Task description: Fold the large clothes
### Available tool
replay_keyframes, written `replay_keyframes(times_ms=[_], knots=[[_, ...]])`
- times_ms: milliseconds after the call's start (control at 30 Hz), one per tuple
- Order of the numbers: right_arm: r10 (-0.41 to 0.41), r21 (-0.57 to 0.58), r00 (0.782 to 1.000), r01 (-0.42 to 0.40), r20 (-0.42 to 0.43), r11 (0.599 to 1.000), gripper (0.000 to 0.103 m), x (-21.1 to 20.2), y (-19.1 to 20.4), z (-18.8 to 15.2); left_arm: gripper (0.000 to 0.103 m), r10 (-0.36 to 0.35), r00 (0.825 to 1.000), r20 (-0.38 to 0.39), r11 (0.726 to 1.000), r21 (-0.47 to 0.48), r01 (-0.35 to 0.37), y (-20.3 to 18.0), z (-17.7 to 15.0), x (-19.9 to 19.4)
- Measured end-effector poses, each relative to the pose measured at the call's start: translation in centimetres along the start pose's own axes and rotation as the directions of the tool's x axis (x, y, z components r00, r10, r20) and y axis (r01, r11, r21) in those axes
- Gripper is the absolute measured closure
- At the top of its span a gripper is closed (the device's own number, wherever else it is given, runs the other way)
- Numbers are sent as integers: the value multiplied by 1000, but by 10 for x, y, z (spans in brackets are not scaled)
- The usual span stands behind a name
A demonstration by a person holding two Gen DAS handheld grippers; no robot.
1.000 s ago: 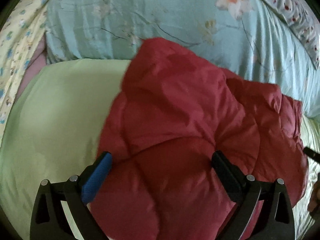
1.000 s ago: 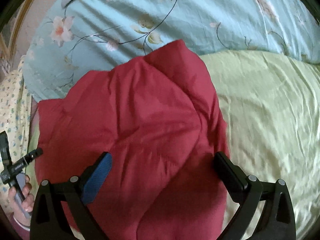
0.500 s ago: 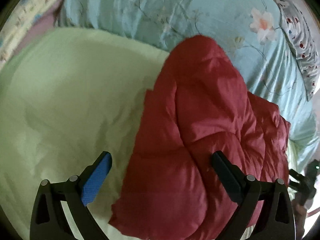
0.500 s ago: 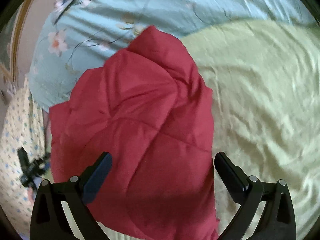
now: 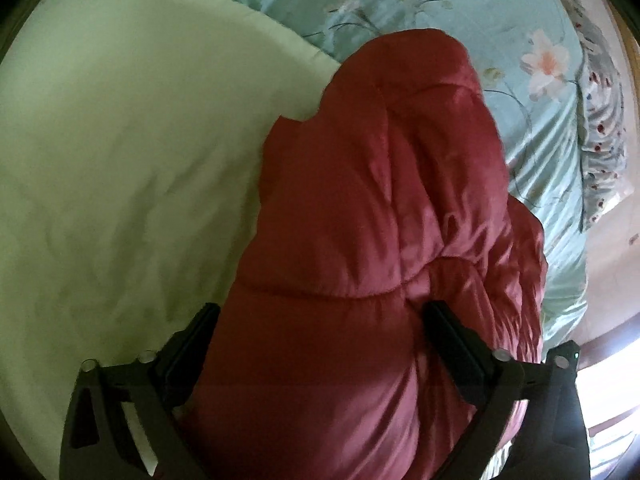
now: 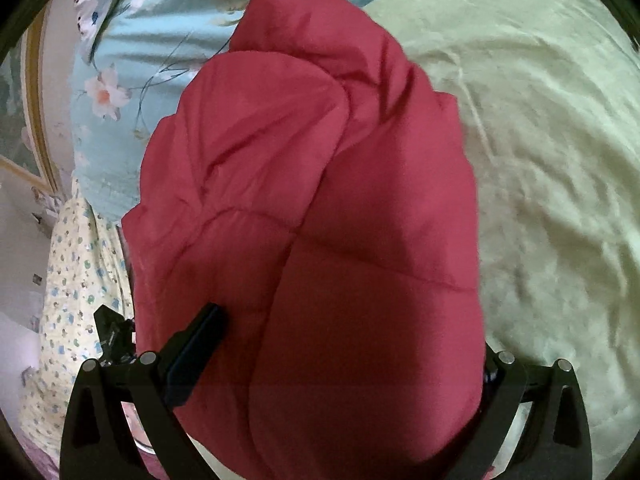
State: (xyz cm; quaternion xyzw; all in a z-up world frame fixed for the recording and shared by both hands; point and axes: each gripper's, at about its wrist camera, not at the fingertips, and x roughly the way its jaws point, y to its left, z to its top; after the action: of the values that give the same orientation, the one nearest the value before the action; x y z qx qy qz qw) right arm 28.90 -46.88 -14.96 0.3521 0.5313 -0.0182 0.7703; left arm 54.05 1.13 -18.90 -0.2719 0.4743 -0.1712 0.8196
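A puffy red quilted jacket point(image 5: 372, 220) lies in a heap on the pale green bedspread point(image 5: 120, 160). My left gripper point(image 5: 320, 320) points down over its near end. The jaws are closing, the padded bulk fills the gap between them, and no squeeze shows. In the right wrist view the same jacket point(image 6: 312, 220) fills the middle. My right gripper point(image 6: 344, 336) stands wide open over it. One of its fingers point(image 6: 200, 340) rests on the fabric; the jacket's edge hides the other fingertip. The left gripper point(image 6: 112, 332) shows small at the jacket's far side.
A light blue floral duvet point(image 5: 440, 8) lies bunched beyond the jacket. A yellow patterned sheet point(image 6: 72, 280) hangs at the bed's side. A spotted pillow point(image 5: 600, 128) sits at the far right. Green bedspread point(image 6: 540, 160) stretches wide beside the jacket.
Both grippers have come down closer to the jacket and rolled. The jacket now fills the gap of each; before, the left one hung partly over the green bedspread.
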Motion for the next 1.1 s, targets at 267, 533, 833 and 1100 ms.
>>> replay_keyframes(times_ms=[267,533,833,1100], knots=[[4,-51,1000,-3,24,999,41,-6,14,-1,57,19,999,31,997,79,-21,-20,-10,-22],[15,-99,998,-9,57,995,59,-48,39,-37,65,19,999,42,992,122,-24,-27,-55,-90],[90,-102,992,-80,93,992,59,-111,50,-144,67,-32,999,36,997,78,29,-3,-149,-194],[40,-98,997,-35,59,995,59,-119,45,-187,65,60,998,31,988,137,-64,7,-199,-256]])
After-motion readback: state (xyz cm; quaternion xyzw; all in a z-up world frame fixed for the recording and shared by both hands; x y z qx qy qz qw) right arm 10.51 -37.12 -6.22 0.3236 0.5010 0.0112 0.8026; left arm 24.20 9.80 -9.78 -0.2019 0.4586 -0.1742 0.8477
